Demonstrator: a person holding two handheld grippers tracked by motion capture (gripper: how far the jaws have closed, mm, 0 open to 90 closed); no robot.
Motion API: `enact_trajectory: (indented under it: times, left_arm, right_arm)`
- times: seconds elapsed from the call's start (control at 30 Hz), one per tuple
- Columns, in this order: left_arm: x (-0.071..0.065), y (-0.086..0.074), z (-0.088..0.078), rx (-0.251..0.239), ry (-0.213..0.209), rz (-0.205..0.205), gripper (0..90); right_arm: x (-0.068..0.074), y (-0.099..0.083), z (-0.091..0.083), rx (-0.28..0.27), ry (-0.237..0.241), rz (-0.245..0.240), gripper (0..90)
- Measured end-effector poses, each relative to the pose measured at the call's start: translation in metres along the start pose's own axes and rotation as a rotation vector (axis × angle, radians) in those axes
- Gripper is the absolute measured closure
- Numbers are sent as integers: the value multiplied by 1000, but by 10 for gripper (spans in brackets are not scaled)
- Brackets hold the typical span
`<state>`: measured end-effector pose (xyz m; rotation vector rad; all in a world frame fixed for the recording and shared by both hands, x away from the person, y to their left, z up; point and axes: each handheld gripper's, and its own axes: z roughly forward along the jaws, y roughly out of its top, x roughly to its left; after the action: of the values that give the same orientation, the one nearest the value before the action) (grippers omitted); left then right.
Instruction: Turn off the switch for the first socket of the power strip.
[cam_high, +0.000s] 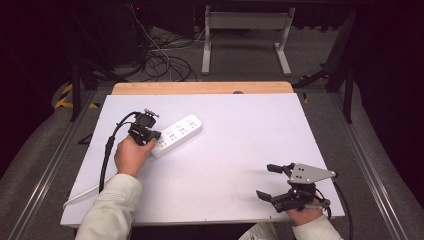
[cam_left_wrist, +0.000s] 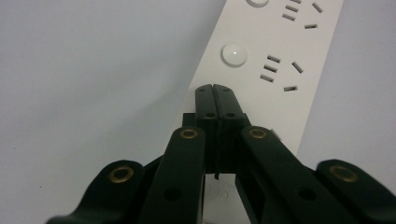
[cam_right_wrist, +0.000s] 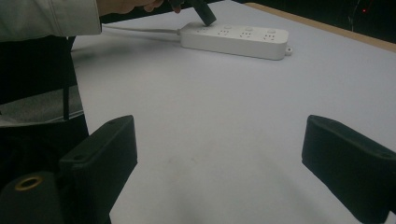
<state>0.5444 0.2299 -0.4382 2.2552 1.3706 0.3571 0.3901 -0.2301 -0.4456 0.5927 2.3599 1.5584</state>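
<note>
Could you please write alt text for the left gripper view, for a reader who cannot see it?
The left gripper, its two black jaws pressed shut together, points its tips down onto a long white plastic power strip with round white buttons and dark socket slots. The strip lies diagonally on a plain white table surface.

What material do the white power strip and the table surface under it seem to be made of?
The long white power strip looks like smooth moulded plastic with a slight sheen and crisp socket slots. The pale table surface looks like a matte laminate or sheet; its far wooden edge suggests a board beneath.
</note>
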Motion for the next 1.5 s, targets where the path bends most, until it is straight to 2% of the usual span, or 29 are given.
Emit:
enact_trajectory:
  times: [0.2,0.5,0.63,0.7,0.73,0.77,0.8,0.83,0.87,0.93,0.97,1.0,1.13,1.27,1.5]
  left_arm:
    - [0,0,0,-1,0,-4,900]
    - [-3,0,1,2,27,-10,900]
    - [-8,0,1,3,67,15,900]
    - [-5,-2,1,-18,48,-15,900]
    - [-3,-4,-2,-39,70,-26,900]
    - [-3,-4,-2,-39,70,-26,900]
    - [2,-4,-5,-27,24,-52,900]
    - [2,-4,-5,-27,24,-52,900]
    - [2,-5,-13,-76,14,-51,900]
    - [0,-4,-23,-119,-8,-51,900]
    - [0,-4,-23,-119,-8,-51,900]
    - [-3,-4,-31,-145,-16,-30,900]
    - [-7,-4,-40,-161,-22,-9,900]
    - [-10,-5,-49,-172,-39,-10,900]
    - [-12,-5,-64,-201,-28,14,900]
  right_arm:
    - [0,0,0,0,1,1,111]
    - [1,0,0,-1,2,1,111]
    - [0,0,0,2,5,-1,112]
    - [1,0,0,3,5,-1,111]
    - [1,0,-1,3,4,-3,111]
    - [1,0,-1,3,4,-3,111]
    - [1,0,-1,0,2,-3,112]
    - [1,0,-1,0,2,-3,112]
    - [0,0,-1,-4,0,-3,111]
    - [0,0,-1,-1,-2,-1,111]
    - [0,0,0,2,-4,-1,111]
    - [0,0,0,4,-3,-1,112]
    - [1,0,0,2,-5,-4,112]
    - [1,0,-1,2,-8,-3,112]
    - [1,0,0,3,-8,-2,112]
